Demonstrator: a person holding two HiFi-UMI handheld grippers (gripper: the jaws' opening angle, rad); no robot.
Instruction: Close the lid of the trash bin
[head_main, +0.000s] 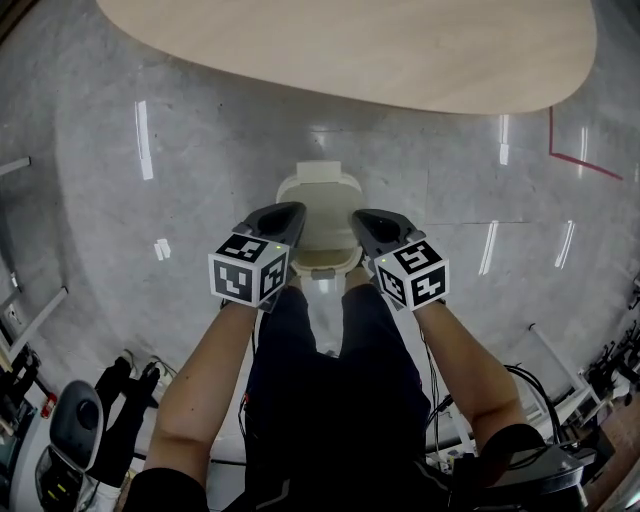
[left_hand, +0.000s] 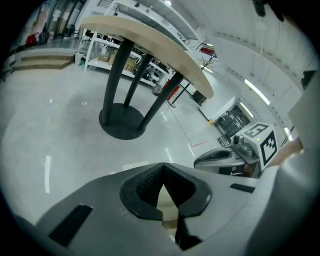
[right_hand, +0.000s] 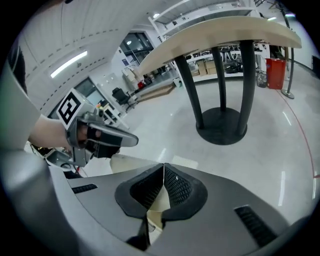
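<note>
On the left, the left gripper (head_main: 283, 216) is held out over the grey floor (head_main: 120, 260). Its own view shows its ribbed dark pads (left_hand: 146, 184) meeting at their tips with nothing between them (the cream showing in the narrow gap below the tips is the bin behind). Its marker cube (head_main: 248, 268) sits above the person's left forearm (head_main: 205, 380).

Just beside it, between the two grippers and in front of the person's legs, the cream trash bin (head_main: 326, 263) stands on the floor. Its lid (head_main: 320, 205) appears raised, tilted back away from the person, with the rim of the opening showing nearest them. Neither gripper clearly touches the bin from the head view.

Right of the bin, the right gripper (head_main: 372, 222) has its jaws pressed together as well, empty.

Beyond the bin, toward the far side of the floor, stands a table with a pale wooden top (head_main: 380, 50) on dark legs rising from a round base (right_hand: 222, 125). A red line (head_main: 575, 160) marks the floor at far right.
</note>
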